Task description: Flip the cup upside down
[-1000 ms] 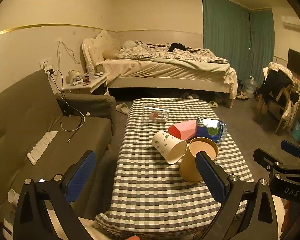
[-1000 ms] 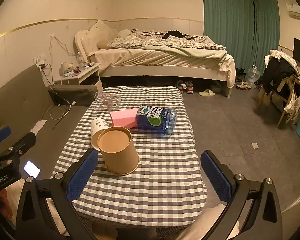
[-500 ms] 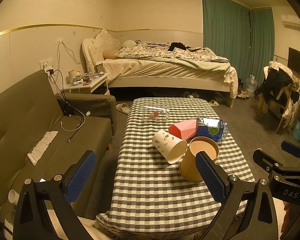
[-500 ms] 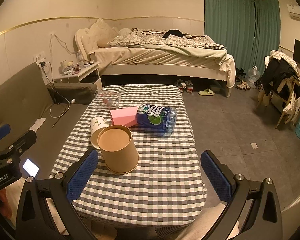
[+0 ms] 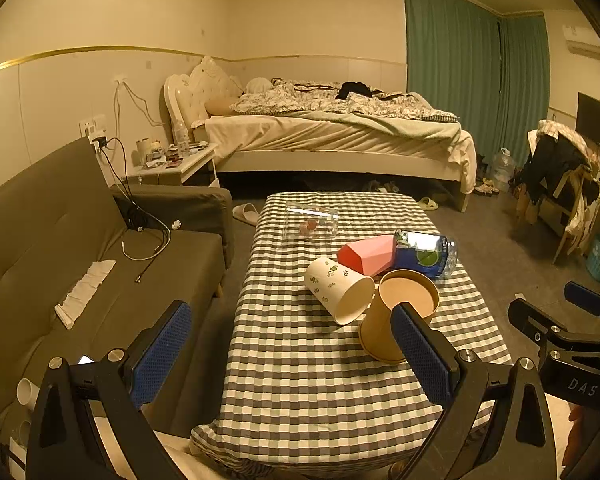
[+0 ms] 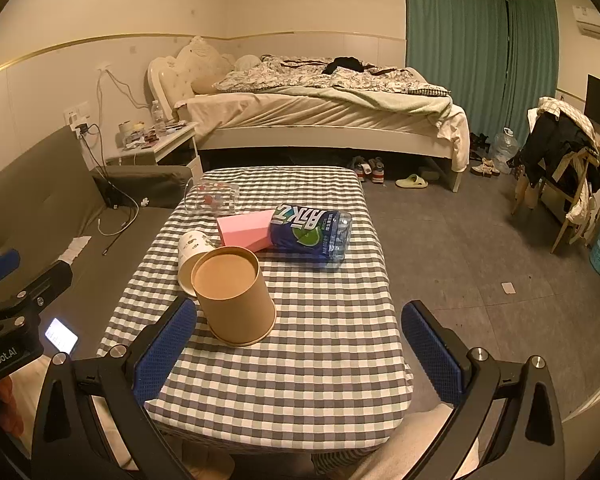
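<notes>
Here, both grippers hang released and empty above the checked table; the brown cup stands mouth-down, axis vertical, left of and ahead of the nearer right gripper, with the left gripper farther off.

A lived-in bedroom at home: unmade bed, grey sofa (cables trailing), teal curtains.

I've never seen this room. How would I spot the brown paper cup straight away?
Start at the checked table in front of the bed. On its near left part stands the brown cup, wide rim down and flat base up. Unlike the white leaf-printed cup lying on its side right behind it, this one is plain and standing.
</notes>
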Tool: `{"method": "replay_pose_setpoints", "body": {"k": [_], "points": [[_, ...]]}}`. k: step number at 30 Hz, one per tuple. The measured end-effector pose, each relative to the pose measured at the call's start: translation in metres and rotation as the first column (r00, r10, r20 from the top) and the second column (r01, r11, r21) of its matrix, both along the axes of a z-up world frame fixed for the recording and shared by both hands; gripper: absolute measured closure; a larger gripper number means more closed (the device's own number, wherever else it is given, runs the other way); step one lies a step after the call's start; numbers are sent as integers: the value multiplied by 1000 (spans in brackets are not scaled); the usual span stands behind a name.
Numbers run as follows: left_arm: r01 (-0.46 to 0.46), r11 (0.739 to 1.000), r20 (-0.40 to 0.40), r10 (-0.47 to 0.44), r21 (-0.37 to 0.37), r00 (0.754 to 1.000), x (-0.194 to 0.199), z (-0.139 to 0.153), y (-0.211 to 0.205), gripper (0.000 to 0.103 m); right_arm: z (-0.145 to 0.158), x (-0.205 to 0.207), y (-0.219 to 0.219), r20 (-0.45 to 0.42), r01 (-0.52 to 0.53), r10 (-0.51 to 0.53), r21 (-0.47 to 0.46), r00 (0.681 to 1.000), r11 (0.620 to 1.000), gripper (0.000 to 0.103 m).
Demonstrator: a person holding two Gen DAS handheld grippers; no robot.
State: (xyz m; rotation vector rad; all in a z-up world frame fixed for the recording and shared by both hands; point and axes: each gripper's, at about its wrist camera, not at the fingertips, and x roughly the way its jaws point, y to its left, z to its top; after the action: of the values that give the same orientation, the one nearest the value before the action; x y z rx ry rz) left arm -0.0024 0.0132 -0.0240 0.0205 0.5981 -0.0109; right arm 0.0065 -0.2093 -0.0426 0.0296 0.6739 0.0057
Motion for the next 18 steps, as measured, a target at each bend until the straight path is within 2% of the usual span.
{"method": "replay_pose_setpoints", "body": {"k": [18], "points": [[2,1000,-5,-1,7,1000,0,-4,-5,1,-3,-1,0,-7,1,-1,-2,1000,1000,0]]}}
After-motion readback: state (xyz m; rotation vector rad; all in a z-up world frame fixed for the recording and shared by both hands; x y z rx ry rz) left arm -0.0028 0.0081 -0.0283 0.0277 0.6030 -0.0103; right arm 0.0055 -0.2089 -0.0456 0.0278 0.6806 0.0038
